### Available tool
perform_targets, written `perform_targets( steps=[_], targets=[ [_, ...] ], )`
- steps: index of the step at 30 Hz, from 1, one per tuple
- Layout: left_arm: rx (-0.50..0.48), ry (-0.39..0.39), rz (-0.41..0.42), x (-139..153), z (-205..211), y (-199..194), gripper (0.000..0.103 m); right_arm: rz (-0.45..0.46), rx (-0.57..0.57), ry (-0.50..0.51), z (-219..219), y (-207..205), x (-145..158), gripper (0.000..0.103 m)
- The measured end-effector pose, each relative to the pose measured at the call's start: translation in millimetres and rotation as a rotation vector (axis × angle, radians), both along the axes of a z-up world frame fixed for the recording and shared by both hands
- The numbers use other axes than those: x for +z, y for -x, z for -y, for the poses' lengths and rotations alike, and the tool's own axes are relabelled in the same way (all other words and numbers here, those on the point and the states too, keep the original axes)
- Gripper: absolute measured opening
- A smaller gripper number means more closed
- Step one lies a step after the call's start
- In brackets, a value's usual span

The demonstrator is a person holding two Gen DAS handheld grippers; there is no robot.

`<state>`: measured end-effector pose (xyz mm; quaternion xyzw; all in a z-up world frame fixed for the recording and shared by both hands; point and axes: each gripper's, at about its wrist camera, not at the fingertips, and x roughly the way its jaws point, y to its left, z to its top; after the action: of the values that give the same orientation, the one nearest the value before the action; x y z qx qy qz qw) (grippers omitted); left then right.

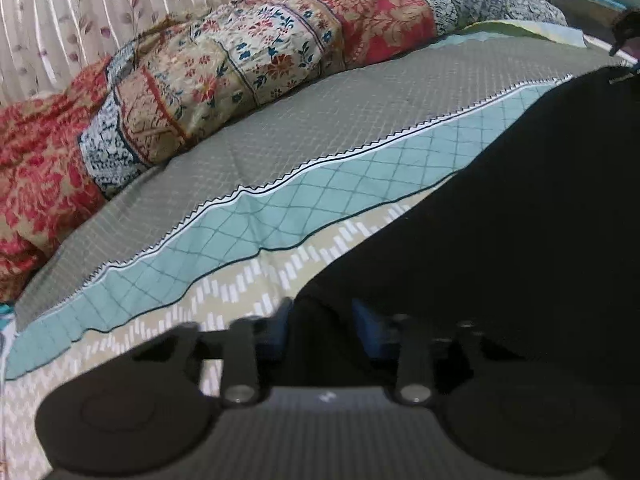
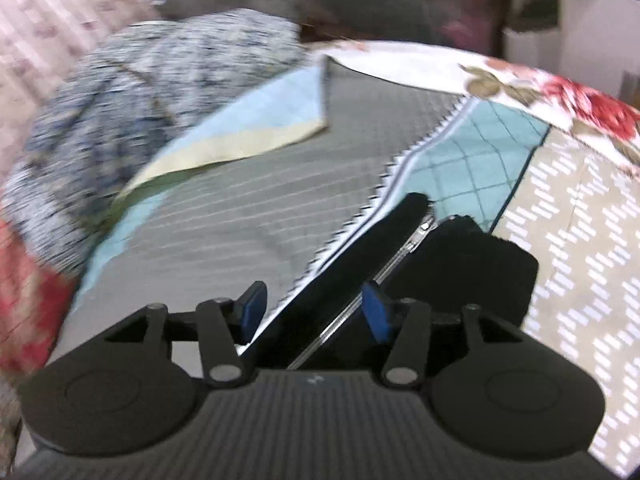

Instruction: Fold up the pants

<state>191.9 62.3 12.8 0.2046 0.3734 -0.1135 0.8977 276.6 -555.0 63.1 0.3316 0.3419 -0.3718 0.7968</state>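
The black pants (image 1: 520, 220) lie on the patterned bedspread (image 1: 360, 128) and fill the right half of the left wrist view. My left gripper (image 1: 322, 324) has its blue pads on either side of a fold of the black cloth and looks shut on it. In the right wrist view the pants' waistband (image 2: 400, 248), with an open zipper (image 2: 416, 236), passes between the blue fingers (image 2: 374, 312) of my right gripper (image 2: 314, 312). The fingers stand well apart, so the gripper looks open around the cloth.
A bunched floral quilt (image 1: 200, 80) lies along the far side of the bed, in front of a striped curtain (image 1: 60, 20). In the right wrist view a blue-white quilt part (image 2: 140, 100) and a floral sheet (image 2: 520, 80) border the bedspread (image 2: 240, 220).
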Motion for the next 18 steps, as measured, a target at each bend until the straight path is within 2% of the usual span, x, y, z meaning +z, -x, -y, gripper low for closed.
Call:
perform_targets(
  steps=[1, 4, 5, 6, 7, 12, 15, 18],
  targets=[
    [0.003, -0.006, 0.008, 1, 1, 3, 0.017, -0.026, -0.019, 0.013, 4, -6, -6, 0.058],
    [0.005, -0.020, 0.044, 6, 5, 13, 0.014, -0.049, -0.053, 0.026, 10, -7, -17, 0.057],
    [0.006, -0.028, 0.056, 9, 7, 16, 0.013, -0.055, -0.055, 0.053, 8, -8, -16, 0.038],
    [0.008, -0.032, 0.070, 11, 8, 19, 0.013, -0.087, -0.056, 0.078, 7, -7, -16, 0.009],
    [0.012, -0.033, 0.089, 15, 8, 24, 0.013, -0.069, -0.045, 0.070, 8, -3, -15, 0.003],
    [0.042, -0.006, 0.168, 47, 8, 45, 0.013, 0.147, -0.090, 0.013, 16, 56, 22, 0.003],
    [0.051, 0.020, 0.224, 70, 8, 71, 0.012, 0.289, -0.081, -0.033, 19, 110, 57, 0.003],
    [0.049, 0.047, 0.266, 90, 6, 103, 0.012, 0.373, -0.050, -0.024, 15, 166, 92, 0.003]
  ],
)
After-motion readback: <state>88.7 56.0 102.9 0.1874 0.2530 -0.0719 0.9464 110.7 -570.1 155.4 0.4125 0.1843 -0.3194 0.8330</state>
